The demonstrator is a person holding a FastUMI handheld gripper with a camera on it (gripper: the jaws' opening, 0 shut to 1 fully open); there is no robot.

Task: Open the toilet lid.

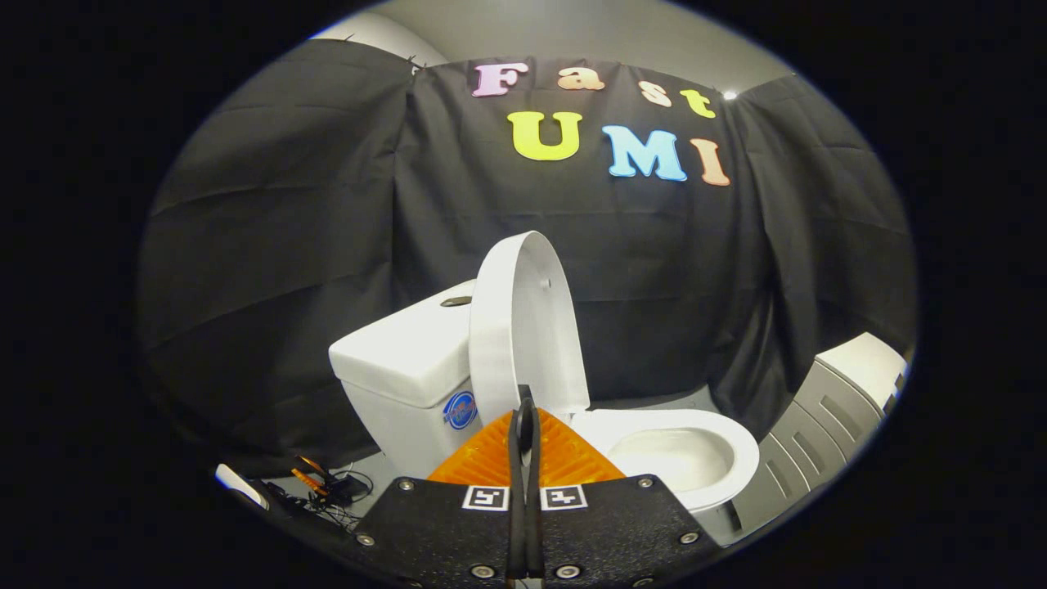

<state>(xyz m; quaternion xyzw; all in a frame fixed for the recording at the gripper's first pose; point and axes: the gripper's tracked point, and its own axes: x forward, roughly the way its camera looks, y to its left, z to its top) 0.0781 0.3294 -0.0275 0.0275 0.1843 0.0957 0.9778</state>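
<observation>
We begin at the left, where a tangle of cables and small devices [323,488] lies on the floor at the foot of the black cloth wall [270,270], apart from the work and, in our judgement, merely stowed out of the way. Next stands the toilet tank [401,368], set back against the cloth, with a round sticker on its front face. The toilet lid [523,327] is raised and stands close to upright, its back near the tank's front edge; whether it leans on the tank we cannot tell. We judge the opening essentially done, since the seat [720,433] and bowl [675,458] lie fully exposed to the right of the lid. The gripper [523,417] is held level and pointed at the lower edge of the lid; its fingers are brought together with no visible gap and nothing held between them. The tips sit just short of the lid, and contact cannot be confirmed. At the far right, a grey cabinet [826,425] stands beside the bowl, clear of the lid.
</observation>
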